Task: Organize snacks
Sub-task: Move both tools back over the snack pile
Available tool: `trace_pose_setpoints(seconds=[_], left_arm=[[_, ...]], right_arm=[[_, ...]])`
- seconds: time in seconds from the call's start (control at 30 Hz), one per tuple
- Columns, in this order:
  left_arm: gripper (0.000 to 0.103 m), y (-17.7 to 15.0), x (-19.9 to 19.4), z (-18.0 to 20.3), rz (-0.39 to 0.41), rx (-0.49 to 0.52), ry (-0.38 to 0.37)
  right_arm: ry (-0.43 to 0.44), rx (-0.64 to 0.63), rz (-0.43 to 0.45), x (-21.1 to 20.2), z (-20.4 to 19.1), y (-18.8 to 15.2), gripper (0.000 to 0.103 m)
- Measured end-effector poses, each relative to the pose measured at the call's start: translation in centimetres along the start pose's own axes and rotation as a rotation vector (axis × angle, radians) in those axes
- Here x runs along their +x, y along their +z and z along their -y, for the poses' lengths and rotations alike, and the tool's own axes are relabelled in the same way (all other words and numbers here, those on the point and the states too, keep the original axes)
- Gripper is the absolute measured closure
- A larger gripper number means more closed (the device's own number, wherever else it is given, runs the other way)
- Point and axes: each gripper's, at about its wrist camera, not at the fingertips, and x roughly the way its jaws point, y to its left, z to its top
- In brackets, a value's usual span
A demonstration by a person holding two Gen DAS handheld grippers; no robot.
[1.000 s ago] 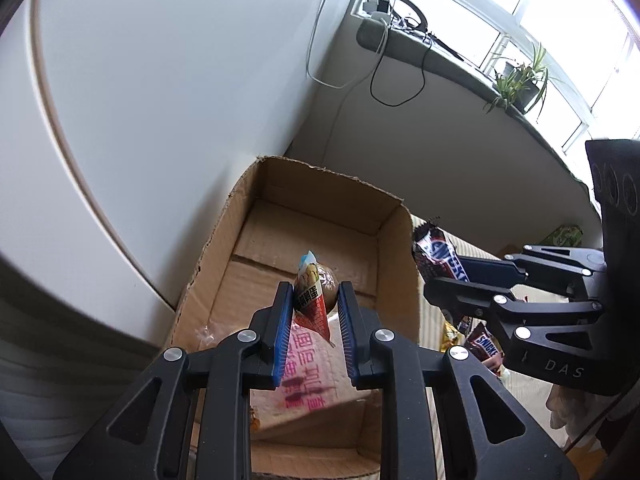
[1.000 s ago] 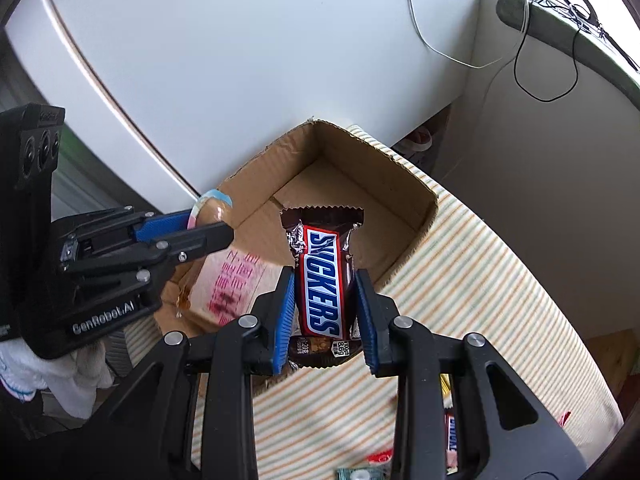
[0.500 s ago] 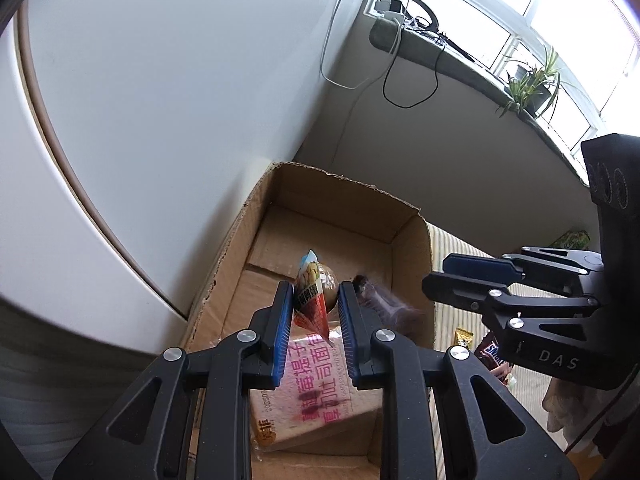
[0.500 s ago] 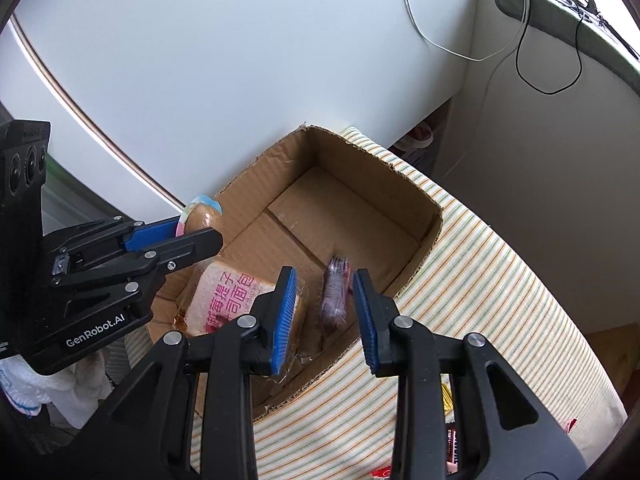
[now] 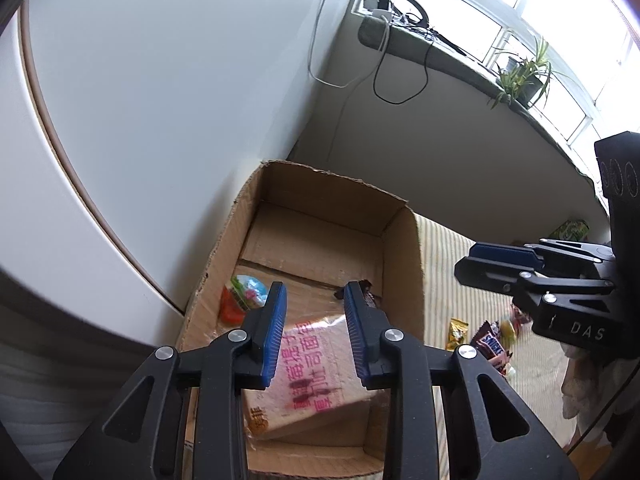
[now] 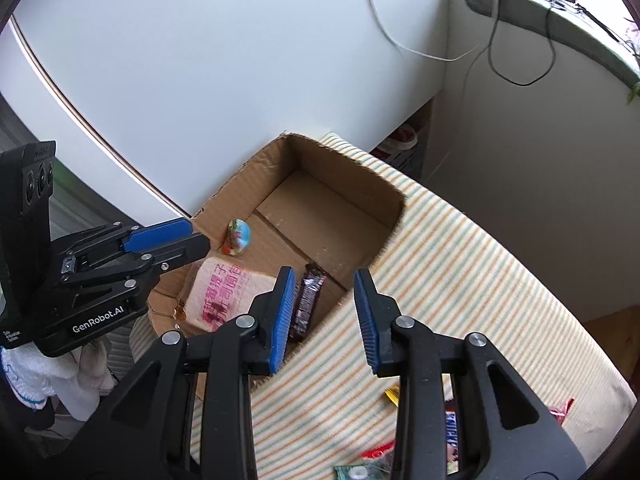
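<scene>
An open cardboard box (image 5: 402, 248) (image 6: 352, 168) stands on a striped cloth. Inside lie a bread pack with pink print (image 5: 316, 368) (image 6: 224, 292), a Snickers bar (image 6: 308, 304) (image 5: 366, 296) and a small round colourful snack (image 5: 242, 296) (image 6: 239, 237). My left gripper (image 5: 315, 332) is open and empty above the box; it also shows in the right wrist view (image 6: 192, 238). My right gripper (image 6: 323, 316) is open and empty over the box's near right wall; it also shows in the left wrist view (image 5: 480, 260).
Loose snacks lie on the striped cloth (image 6: 460, 280): another Snickers bar (image 5: 493, 346), a yellow wrapper (image 5: 457, 333) and more packs (image 6: 372, 464). A white curved panel (image 5: 140, 100) rises behind the box. A sill with cables and a plant (image 5: 524, 76) lies at the back.
My right gripper opened and dropped the Snickers bar into the box. My left gripper then opened and let go of the round snack, which now lies in the box.
</scene>
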Motion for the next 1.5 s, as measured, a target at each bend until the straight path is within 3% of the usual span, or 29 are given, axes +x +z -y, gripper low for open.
trace_pose_setpoints(seconds=[0.3,0.6,0.63,0.73,0.87,1.2,1.5], left_arm=[[0.075,-1.2,-1.3,2.7,0.006,0.042,-0.051],[0.075,-4.3,-1.6,6.9,-0.041,0.143,-0.124],[0.075,-4.6,-1.5,7.3,-0.049,0.154,-0.131],[0.075,-5.7,-1.2,8.6,-0.076,0.183,-0.156],[0.075,-7.2,-0.4,10.5,-0.122,0.226,-0.191],[0.075,-11.4,2.2,14.8,-0.244,0.336,-0.265],[0.075,-14.0,5.3,17.2,-0.33,0.398,-0.259]], right_arm=[[-0.033,0.031,0.018,-2.9,2.0,-2.2,0.071],[-0.079,0.087,0.064,-7.4,5.3,-7.7,0.069],[-0.096,0.097,0.063,-7.8,5.9,-8.5,0.066],[-0.154,0.123,0.05,-9.1,7.3,-10.7,0.044],[-0.193,0.17,0.048,-10.5,9.4,-13.3,0.043],[-0.175,0.17,-0.081,-8.2,11.2,-18.5,0.043],[-0.16,0.242,-0.156,-4.4,12.3,-21.2,0.043]])
